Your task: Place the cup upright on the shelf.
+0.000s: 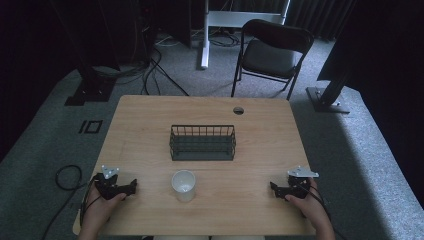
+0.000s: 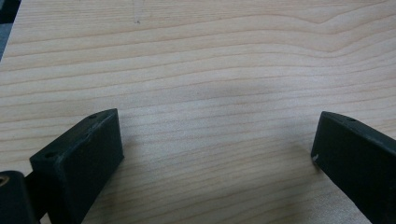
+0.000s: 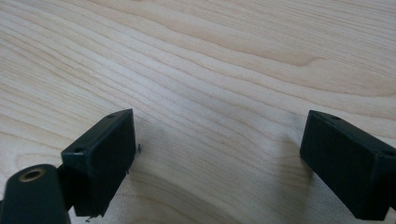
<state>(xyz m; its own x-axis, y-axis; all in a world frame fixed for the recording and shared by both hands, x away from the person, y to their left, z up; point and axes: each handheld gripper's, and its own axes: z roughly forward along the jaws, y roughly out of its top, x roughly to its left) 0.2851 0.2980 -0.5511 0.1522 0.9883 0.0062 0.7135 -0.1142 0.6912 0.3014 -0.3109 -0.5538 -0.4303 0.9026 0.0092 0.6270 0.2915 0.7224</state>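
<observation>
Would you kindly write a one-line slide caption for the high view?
Both tongs, left and right, rest open on the wooden table, flanking a white cup before a wire basket.

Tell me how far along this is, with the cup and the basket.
Nothing looks done yet. The cup stands upright on the table, in front of the wire basket and apart from it. The left hand-held gripper and the right hand-held gripper rest open near the table's front edge, holding nothing. Any handling of the cup is still ahead.
</observation>
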